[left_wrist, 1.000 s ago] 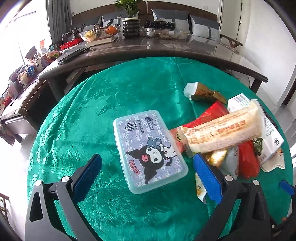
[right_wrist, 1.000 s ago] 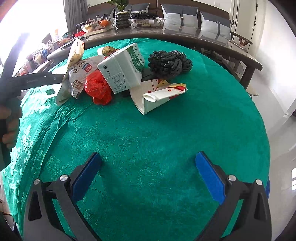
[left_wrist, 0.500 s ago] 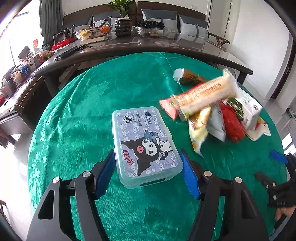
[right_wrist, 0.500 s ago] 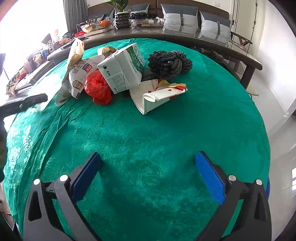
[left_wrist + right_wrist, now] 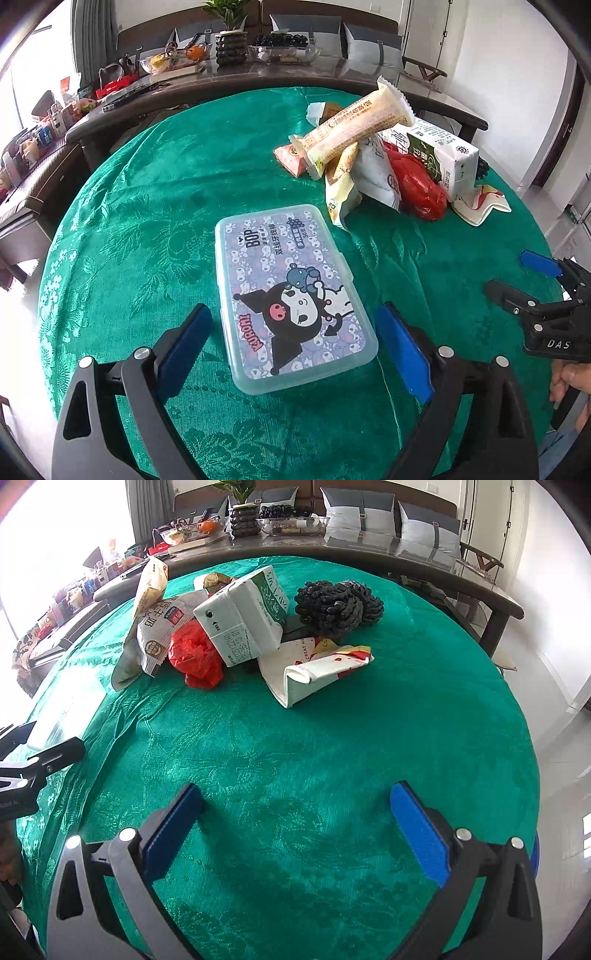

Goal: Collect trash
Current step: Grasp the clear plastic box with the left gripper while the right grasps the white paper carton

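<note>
My left gripper (image 5: 291, 354) straddles the cartoon floss-pick box (image 5: 290, 291), jaws opening, pads clear of its sides.

The box is one translucent lidded rectangle, lilac label with a black-and-white cartoon figure, lying flat on the green tablecloth (image 5: 147, 229) near me. My right gripper (image 5: 295, 830) stands wide over bare cloth, holding nothing. The trash pile sits farther off, to the right in the left view: I count one long cream snack wrapper (image 5: 354, 125), one white-and-green milk carton (image 5: 243, 620), one crumpled red bag (image 5: 197, 657), one folded red-and-white paper pack (image 5: 314, 672), and several more wrappers I cannot separate.
</note>
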A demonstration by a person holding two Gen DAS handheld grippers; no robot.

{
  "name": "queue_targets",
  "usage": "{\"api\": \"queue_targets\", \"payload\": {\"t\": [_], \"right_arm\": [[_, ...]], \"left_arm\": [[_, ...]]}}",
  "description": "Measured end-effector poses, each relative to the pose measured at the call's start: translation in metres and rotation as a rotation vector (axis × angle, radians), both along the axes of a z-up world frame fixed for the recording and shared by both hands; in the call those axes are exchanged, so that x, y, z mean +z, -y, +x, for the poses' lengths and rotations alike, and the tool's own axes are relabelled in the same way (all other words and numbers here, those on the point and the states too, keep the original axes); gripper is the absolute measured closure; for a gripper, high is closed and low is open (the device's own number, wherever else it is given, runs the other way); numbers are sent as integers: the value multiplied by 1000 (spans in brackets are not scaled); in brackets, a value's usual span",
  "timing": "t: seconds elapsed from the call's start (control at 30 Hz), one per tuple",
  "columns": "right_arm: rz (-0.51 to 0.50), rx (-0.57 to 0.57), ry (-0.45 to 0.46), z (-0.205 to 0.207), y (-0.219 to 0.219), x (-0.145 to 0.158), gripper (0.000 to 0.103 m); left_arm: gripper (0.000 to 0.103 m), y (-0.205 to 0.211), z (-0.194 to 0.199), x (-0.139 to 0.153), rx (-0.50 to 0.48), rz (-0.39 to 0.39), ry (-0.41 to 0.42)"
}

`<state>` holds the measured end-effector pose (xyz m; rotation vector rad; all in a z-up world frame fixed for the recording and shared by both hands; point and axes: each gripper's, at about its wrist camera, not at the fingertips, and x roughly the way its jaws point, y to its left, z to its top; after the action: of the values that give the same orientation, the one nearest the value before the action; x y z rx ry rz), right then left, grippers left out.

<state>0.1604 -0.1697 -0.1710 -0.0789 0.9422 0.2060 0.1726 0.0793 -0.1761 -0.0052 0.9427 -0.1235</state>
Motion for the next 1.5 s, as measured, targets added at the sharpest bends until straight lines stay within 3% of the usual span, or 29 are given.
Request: {"api": "queue_targets", "payload": {"t": [0.17,0.27,0.43,0.53,0.7,0.83,1.1,1.3,1.33,1.43,1.5], "right_arm": [[7,-5,-2,0,1,1,5],[24,-37,-13,3,3,3,5],[175,-146,-10,26,9,15,7],[233,-189,11,40,9,20,22],[210,-239,32,47,21,22,83],[152,-184,47,39,41,34,92],[61,11,-58,-3,59,36,93],[112,62,-68,-9,60,34,90],[122,63,-72,-8,61,34,88],[150,60,-82,-3,61,36,65],[168,54,-89,1,62,38,64]], "left_arm": [[5,9,4,-5,-12,57,-21],[4,8,4,-6,-7,47,-22],[4,8,2,-5,-7,48,-22],[4,8,3,-5,-7,48,-22],[4,8,3,-5,-7,48,-22],[4,8,3,-5,-6,48,-22],[4,8,3,-5,-6,47,-22],[5,4,1,-2,-26,4,-19],[5,2,-1,-1,-44,-24,-20],[5,-8,-4,5,-78,-100,-34],[5,-14,-4,8,-86,-136,-46]]}}
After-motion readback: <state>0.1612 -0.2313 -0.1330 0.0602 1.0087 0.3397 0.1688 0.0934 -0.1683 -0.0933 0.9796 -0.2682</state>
